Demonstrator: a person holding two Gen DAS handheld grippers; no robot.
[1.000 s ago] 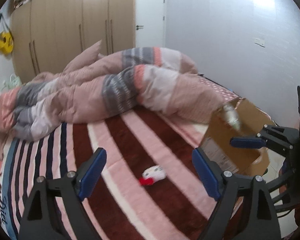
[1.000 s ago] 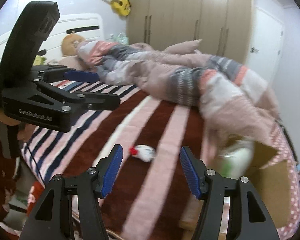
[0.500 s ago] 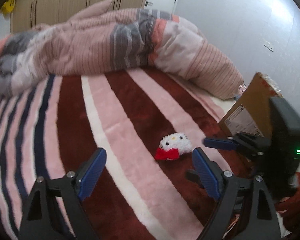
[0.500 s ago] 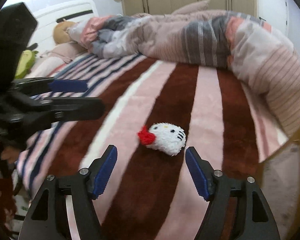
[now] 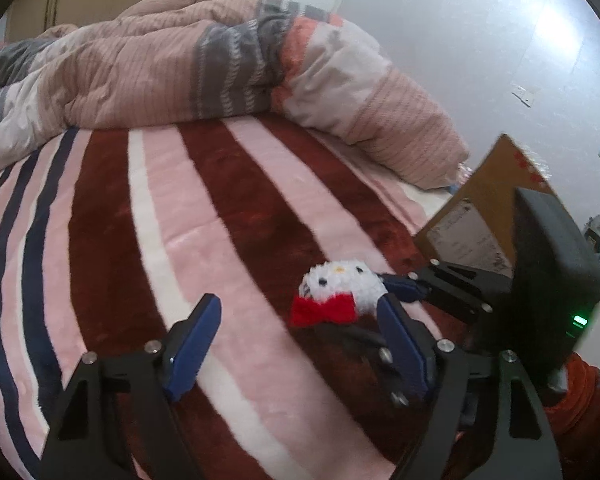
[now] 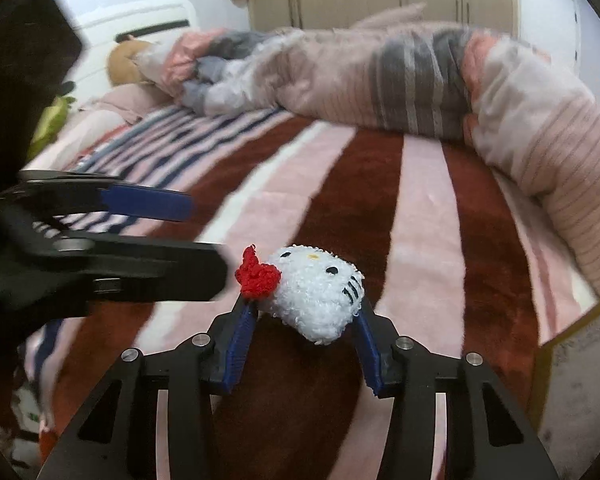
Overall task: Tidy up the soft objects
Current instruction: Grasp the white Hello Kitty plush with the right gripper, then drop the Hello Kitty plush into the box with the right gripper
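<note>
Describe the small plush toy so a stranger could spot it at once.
On the striped blanket, in front of the rumpled duvet, the plush toy sits between the closing right gripper pads. It alone is white and fuzzy, with a red bow.

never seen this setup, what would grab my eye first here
A small white plush toy with a red bow lies on the striped blanket, between the fingers of the right gripper, whose jaws are closing. Behind it a rumpled pink and grey quilt is heaped across the bed.
</note>
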